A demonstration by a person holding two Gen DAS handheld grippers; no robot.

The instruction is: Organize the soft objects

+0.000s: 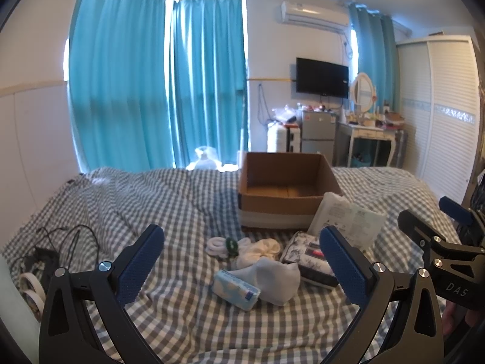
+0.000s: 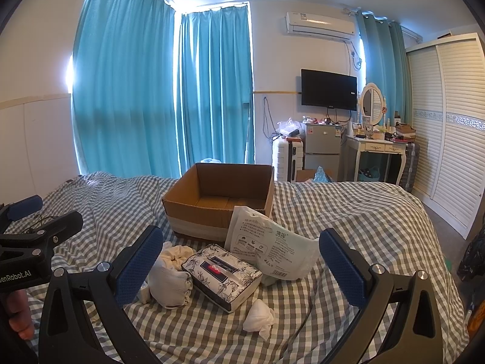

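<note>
The left black two-finger gripper with blue textured pads (image 1: 242,261) hangs in the air with its jaws spread wide, nothing between them. The right black two-finger gripper with blue textured pads (image 2: 241,262) is level beside it, jaws equally wide apart and empty. A bare hand (image 2: 19,315) grips the left gripper's handle from below.

Low in the frame the left tongs (image 1: 241,262) gape wide and empty over a checked bed (image 1: 169,200), with a blue tissue pack (image 1: 236,285), a grey sock (image 1: 274,277) and a floral pouch (image 1: 306,256) lying before an open cardboard box (image 1: 285,195) at centre.
</note>
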